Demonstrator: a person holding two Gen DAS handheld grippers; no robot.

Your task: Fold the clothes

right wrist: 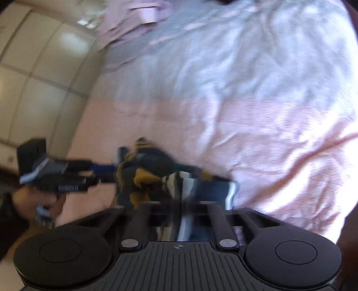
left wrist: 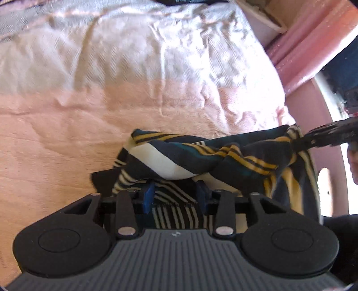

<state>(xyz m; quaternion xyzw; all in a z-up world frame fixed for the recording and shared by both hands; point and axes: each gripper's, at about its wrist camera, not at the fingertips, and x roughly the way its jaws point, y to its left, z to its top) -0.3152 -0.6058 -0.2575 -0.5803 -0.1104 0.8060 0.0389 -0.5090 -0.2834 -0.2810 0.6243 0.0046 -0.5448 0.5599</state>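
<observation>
Two grippers meet on one striped garment (left wrist: pixel 201 156), a dark cloth with yellow and white bands, bunched on the pink bedspread (left wrist: pixel 67 138) near the bed's edge. My left gripper (left wrist: pixel 176 197) has its blue fingers (left wrist: pixel 148 195) set apart with striped cloth lying between them and a thick roll of the garment heaped just ahead; I cannot tell whether the pads grip the cloth or only straddle it. In that same view my right gripper (left wrist: pixel 311 140) comes in from the right edge and pinches the far twisted end of the garment, which stretches taut between the two tools.

From the right wrist the picture is blurred. My right gripper (right wrist: pixel 179 201) has cloth running between its fingers, though the fingertips themselves are smeared and hidden by the fabric. The left gripper (right wrist: pixel 107 170) shows at the left, its blue finger reaching into the garment (right wrist: pixel 145 176), with my hand (right wrist: pixel 38 199) below it on the handle.

Around the work, the bedspread turns from pink to a creased white-grey band (left wrist: pixel 134 49) further up the bed. A tiled floor (right wrist: pixel 33 78) runs along the left of the right-wrist view, and a dark box-like thing (right wrist: pixel 31 150) stands behind the left gripper; I cannot tell what it is. In the left-wrist view a pale ledge (left wrist: pixel 264 20) sits at the upper right beyond the bed, and blue fabric (left wrist: pixel 344 73) shows at the right edge. The bunched roll of garment blocks my left gripper's view of the bed just ahead.
</observation>
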